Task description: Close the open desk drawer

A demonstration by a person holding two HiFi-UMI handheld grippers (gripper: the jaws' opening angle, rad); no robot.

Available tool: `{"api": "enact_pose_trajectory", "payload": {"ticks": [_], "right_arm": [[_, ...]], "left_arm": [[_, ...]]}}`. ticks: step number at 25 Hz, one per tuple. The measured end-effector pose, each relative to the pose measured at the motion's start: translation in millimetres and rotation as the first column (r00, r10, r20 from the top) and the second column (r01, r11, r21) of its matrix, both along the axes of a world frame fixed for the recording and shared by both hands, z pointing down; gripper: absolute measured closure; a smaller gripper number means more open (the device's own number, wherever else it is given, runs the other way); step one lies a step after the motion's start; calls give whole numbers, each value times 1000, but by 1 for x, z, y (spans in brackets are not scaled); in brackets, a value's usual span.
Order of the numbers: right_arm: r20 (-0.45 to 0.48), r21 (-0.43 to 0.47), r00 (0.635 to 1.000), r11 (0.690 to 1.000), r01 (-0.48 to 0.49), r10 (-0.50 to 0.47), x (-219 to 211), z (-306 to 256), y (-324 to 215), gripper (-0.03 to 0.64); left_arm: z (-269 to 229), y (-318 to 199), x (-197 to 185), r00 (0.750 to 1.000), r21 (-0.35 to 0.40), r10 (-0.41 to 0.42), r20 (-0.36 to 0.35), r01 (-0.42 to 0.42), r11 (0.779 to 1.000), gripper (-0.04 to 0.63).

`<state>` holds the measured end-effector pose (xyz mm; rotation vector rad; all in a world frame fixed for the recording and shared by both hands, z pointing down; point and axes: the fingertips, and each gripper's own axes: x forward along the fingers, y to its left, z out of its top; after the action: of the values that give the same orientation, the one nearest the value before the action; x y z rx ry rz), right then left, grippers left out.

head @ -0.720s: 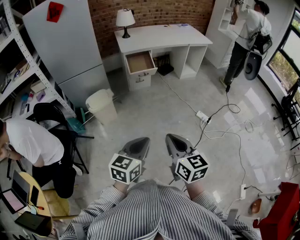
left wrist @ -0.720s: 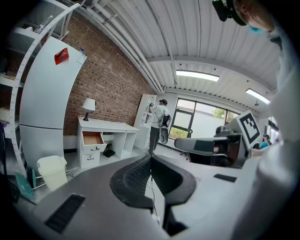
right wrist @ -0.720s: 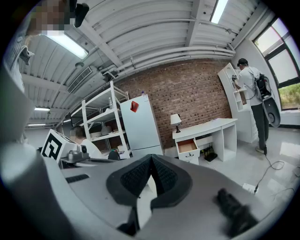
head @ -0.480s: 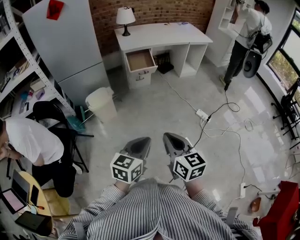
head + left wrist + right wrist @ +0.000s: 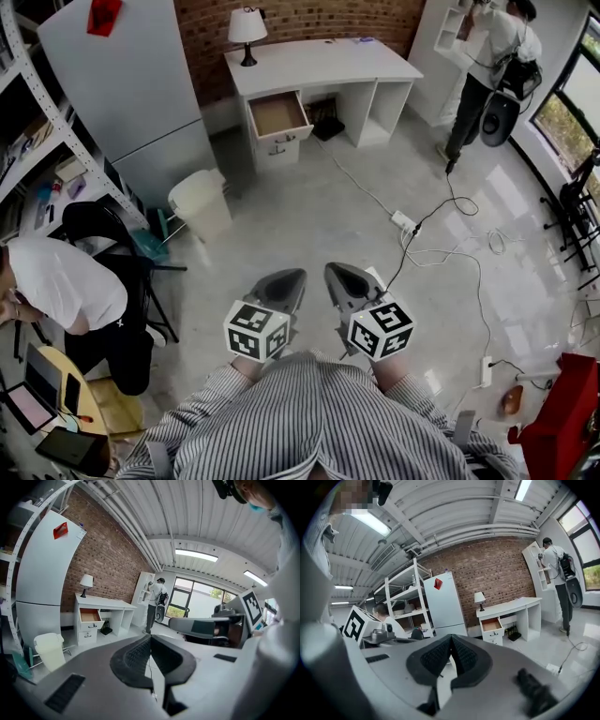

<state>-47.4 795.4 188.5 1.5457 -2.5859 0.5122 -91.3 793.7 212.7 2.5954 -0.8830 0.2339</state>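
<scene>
White drawer (image 5: 278, 114) with its brown inside hangs open under the white worktop (image 5: 319, 64), well apart from my left gripper (image 5: 289, 277) and right gripper (image 5: 337, 272), both with jaws pressed together, empty.

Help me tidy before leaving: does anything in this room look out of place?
The top drawer of the white desk stands pulled out, its inside showing. A power strip and loose cables sprawl across the open floor.

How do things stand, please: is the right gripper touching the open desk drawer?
Apart. The head view shows a wide stretch of floor between the right gripper and the open drawer across the room.
</scene>
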Motion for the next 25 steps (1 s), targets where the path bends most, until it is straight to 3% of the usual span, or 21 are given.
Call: {"api": "enact_pose_trajectory", "payload": {"ticks": [3, 8, 14, 25], "right_arm": [[61, 21, 998, 1000, -9, 8, -5, 1, -2, 600], [1, 29, 1000, 999, -29, 29, -14, 2, -12, 600], [16, 11, 997, 997, -75, 75, -20, 9, -20, 600], [16, -20, 998, 998, -56, 57, -1, 27, -83, 600]], "left_arm": [[1, -4, -2, 1000, 16, 7, 5, -7, 1000, 583], [-11, -19, -13, 998, 26, 41, -51, -40, 999, 583], [-1, -34, -26, 999, -1, 11, -45, -11, 1000, 583], [21, -90, 0, 999, -45, -14, -38, 12, 999, 583]]}}
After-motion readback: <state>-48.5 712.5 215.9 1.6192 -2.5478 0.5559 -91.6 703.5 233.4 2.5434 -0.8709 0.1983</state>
